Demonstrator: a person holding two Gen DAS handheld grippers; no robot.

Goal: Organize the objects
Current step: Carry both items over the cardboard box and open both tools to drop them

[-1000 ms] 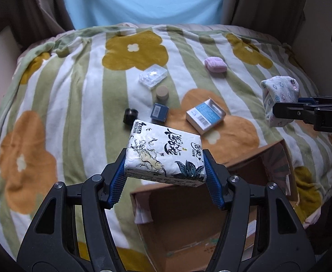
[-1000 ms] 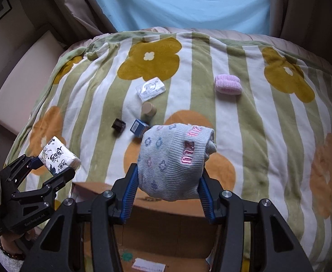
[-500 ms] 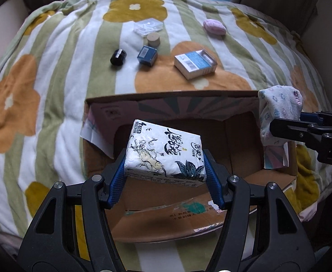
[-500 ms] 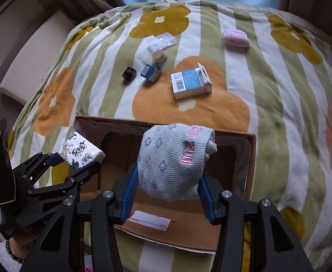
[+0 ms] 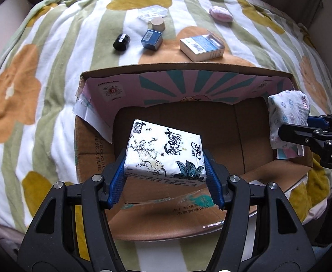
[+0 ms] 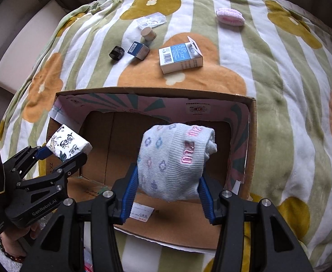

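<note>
My left gripper is shut on a white tissue pack with black and green drawings, held above the open cardboard box. My right gripper is shut on a rolled pale-blue sock with pink lettering, held above the same box. The right gripper and sock show at the right edge of the left wrist view. The left gripper and tissue pack show at the left of the right wrist view.
The box lies on a striped flower blanket. Beyond it lie a blue-white carton, a small blue box, a black jar, a wooden cylinder, a clear case and a pink pouch.
Both grippers have drawn back toward me and tipped down, from over the blanket to above the open box. Each still holds its object.
</note>
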